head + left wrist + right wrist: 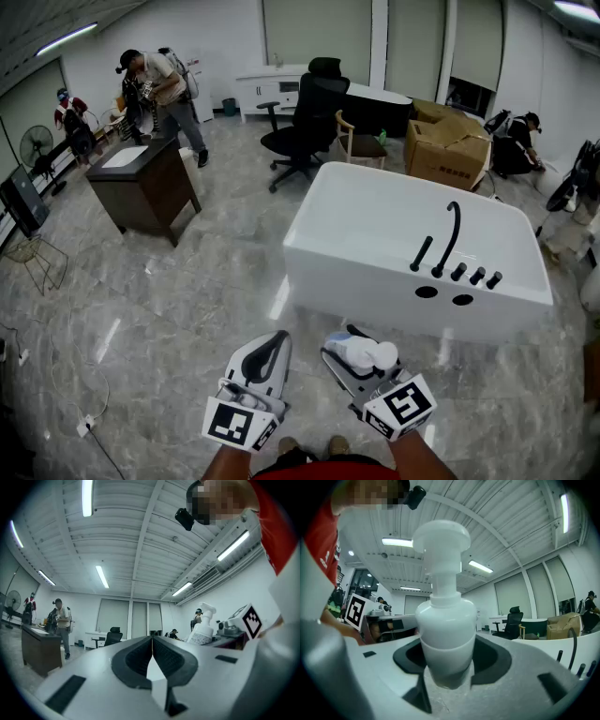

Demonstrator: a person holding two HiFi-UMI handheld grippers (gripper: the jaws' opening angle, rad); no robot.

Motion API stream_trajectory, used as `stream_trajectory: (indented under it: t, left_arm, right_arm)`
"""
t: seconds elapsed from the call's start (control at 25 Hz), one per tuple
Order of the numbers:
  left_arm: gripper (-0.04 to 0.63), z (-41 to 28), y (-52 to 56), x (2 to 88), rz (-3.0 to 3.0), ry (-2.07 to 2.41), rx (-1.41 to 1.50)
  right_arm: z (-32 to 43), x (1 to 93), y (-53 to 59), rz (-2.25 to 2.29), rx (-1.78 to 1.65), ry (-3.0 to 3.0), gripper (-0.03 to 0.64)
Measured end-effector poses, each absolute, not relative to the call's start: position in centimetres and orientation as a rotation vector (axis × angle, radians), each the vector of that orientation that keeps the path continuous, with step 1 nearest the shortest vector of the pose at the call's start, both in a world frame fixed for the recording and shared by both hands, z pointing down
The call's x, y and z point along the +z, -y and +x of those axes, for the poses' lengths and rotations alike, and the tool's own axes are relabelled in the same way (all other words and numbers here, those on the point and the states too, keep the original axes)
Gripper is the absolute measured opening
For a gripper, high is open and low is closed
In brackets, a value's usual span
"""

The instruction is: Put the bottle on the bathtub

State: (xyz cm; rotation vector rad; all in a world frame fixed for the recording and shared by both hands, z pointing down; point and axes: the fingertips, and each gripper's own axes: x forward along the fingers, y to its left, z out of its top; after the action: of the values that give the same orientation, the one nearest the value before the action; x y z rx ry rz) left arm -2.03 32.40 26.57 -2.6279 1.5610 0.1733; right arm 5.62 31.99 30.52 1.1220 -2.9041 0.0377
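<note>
Firmly, the right gripper (356,364) squeezes the pump bottle (445,625) mid-body. It is likely light, slippery plastic. The left gripper (152,651) is empty, its jaws pressed together.

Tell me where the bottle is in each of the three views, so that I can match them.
Head view: bottle low, right of centre, between the jaws of the right gripper.
Left gripper view: bottle small, right of centre.
Right gripper view: bottle large, at centre, clamped by the jaws.
Shared landmark: black chair.
</note>
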Motion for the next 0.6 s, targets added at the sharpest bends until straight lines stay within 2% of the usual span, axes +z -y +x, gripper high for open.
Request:
stream_trajectory:
  t: [0.2,0.6]
  left_arm:
    - [0.012,-2.8,-32.1,27.0,-2.634,-1.557,0.175]
    - [0.012,-9.5,-30.7,27.4,-2.621,-1.525,0.187]
  right_arm:
    - [5.0,30.9,-31.7,1.110,0.059,2.914,0.245]
    - [-0.4,31.6,-29.3,1.150,0.049,2.882,0.245]
